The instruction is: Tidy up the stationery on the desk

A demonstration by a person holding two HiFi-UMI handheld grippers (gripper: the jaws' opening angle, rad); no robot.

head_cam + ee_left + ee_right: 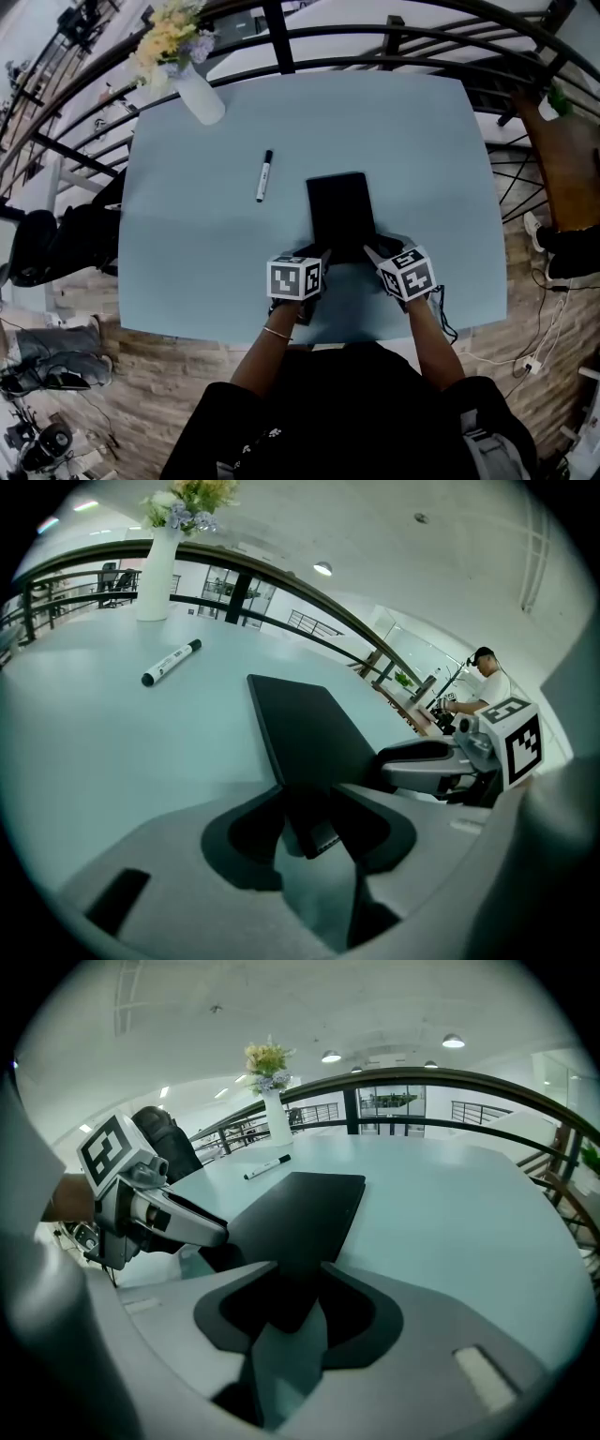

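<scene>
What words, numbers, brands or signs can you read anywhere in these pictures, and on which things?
No readable text anywhere.
Pen: barrel print too small to read.
Black pad: nothing printed shows.
Left cube and right cube: square patterns, no letters.

Matt black pad (338,214) on smooth, faintly glossy table (206,272).

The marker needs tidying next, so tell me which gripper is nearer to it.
Left. The left gripper holds the near left corner of the black pad, the marker lying just beyond, leftward. The right gripper holds the near right corner, across the pad from the marker.
</scene>
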